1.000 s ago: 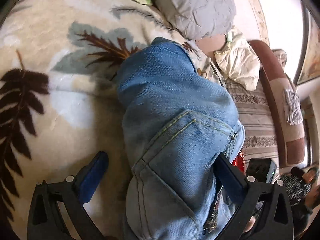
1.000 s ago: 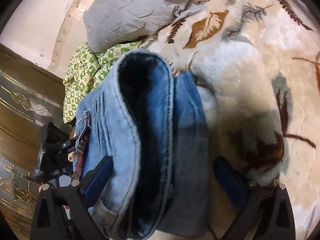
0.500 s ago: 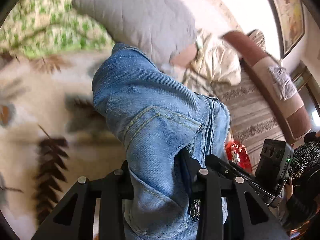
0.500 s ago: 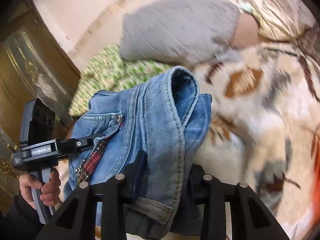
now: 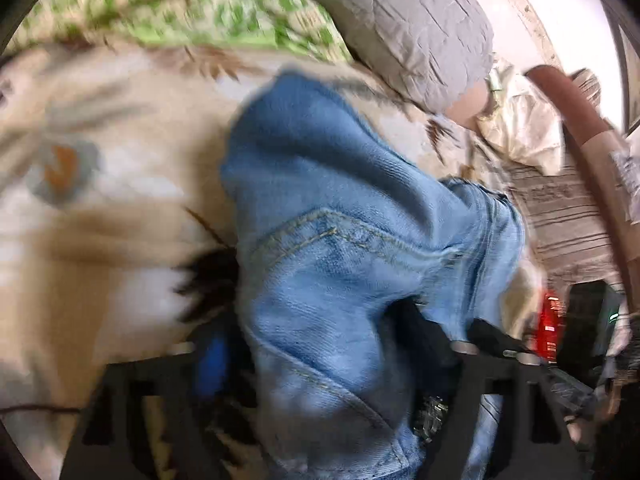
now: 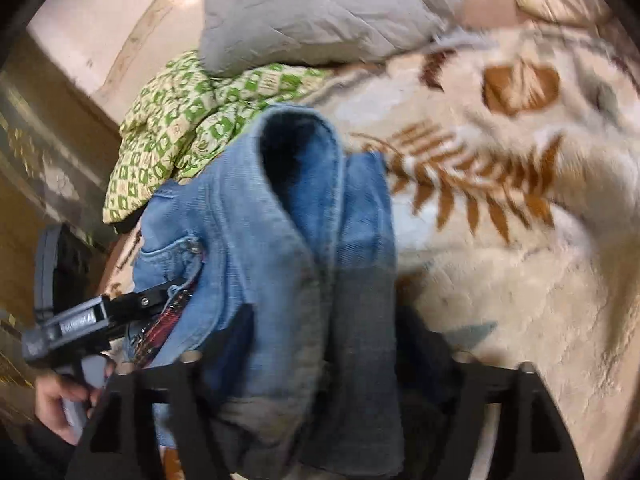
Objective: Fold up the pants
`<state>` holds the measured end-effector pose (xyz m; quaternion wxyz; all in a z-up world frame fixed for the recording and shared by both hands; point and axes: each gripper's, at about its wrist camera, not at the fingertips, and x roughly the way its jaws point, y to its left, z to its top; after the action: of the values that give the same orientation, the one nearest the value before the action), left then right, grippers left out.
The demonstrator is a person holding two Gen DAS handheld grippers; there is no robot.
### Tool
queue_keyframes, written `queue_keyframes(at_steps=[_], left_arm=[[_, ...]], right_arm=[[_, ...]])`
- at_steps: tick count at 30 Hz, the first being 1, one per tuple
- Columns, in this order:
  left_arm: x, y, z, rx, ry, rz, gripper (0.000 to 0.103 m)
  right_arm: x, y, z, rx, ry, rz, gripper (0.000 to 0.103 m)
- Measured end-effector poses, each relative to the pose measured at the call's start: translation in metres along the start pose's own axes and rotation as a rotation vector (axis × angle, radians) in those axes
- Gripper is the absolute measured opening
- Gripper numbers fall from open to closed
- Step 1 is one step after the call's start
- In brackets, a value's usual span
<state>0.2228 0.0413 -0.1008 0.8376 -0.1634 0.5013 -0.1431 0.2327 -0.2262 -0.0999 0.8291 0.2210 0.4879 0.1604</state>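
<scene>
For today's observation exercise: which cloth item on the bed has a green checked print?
The crumpled cloth beneath the grey pillow; jeans are blue.

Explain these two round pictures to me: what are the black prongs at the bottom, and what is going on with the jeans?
No robot arm is at work here. A person holds a hand-held grasping tool in each hand, and each carries a wide-angle camera looking along its two prongs. One picture is from the left tool, the other from the right tool. Folded blue jeans lie on a fluffy leaf-patterned blanket, near a grey pillow and a green patterned cloth. The jeans sit between both tools' prongs, whose jaws are opening, so they seem to be letting go. In the right picture you see a hand gripping the left tool.
</scene>
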Motion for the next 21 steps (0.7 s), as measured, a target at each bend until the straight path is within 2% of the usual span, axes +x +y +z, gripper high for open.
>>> queue_keyframes(at_steps=[1, 3, 5, 6, 7, 10, 13, 17, 18, 19, 20, 21], left_arm=[[-0.009, -0.003, -0.001, 0.015, -0.029, 0.008, 0.093], [-0.032, -0.007, -0.006, 0.075, -0.069, -0.048, 0.094], [-0.058, -0.015, -0.018, 0.198, -0.1, -0.062, 0.099], [-0.065, -0.021, -0.024, 0.267, -0.111, -0.044, 0.099], [-0.074, -0.03, -0.034, 0.379, -0.119, -0.001, 0.099], [-0.087, -0.049, -0.059, 0.647, -0.152, 0.146, 0.099], [-0.087, -0.058, -0.081, 0.841, -0.173, 0.224, 0.099], [-0.076, -0.07, -0.097, 1.034, -0.198, 0.288, 0.097], [-0.069, -0.073, -0.099, 1.079, -0.198, 0.308, 0.095], [-0.065, -0.073, -0.103, 1.113, -0.183, 0.316, 0.084], [-0.058, -0.075, -0.104, 1.139, -0.166, 0.334, 0.068], [-0.052, -0.076, -0.105, 1.161, -0.149, 0.363, 0.063]], right_arm=[[-0.003, -0.002, 0.003, 0.011, 0.017, 0.02, 0.081], [-0.02, -0.003, 0.007, 0.001, 0.02, 0.057, 0.084], [-0.044, 0.0, 0.012, -0.041, -0.021, 0.066, 0.092], [-0.058, 0.003, 0.016, -0.067, -0.053, 0.062, 0.096], [-0.067, 0.005, 0.019, -0.081, -0.075, 0.061, 0.099], [-0.083, 0.014, 0.039, -0.093, -0.084, 0.094, 0.099], [-0.078, 0.022, 0.058, -0.07, -0.035, 0.138, 0.099], [-0.046, 0.028, 0.076, -0.032, 0.079, 0.16, 0.099], [-0.038, 0.03, 0.08, -0.032, 0.093, 0.147, 0.099], [-0.031, 0.033, 0.082, -0.043, 0.099, 0.128, 0.099], [-0.024, 0.035, 0.084, -0.056, 0.1, 0.103, 0.099], [-0.016, 0.038, 0.087, -0.059, 0.109, 0.091, 0.097]])
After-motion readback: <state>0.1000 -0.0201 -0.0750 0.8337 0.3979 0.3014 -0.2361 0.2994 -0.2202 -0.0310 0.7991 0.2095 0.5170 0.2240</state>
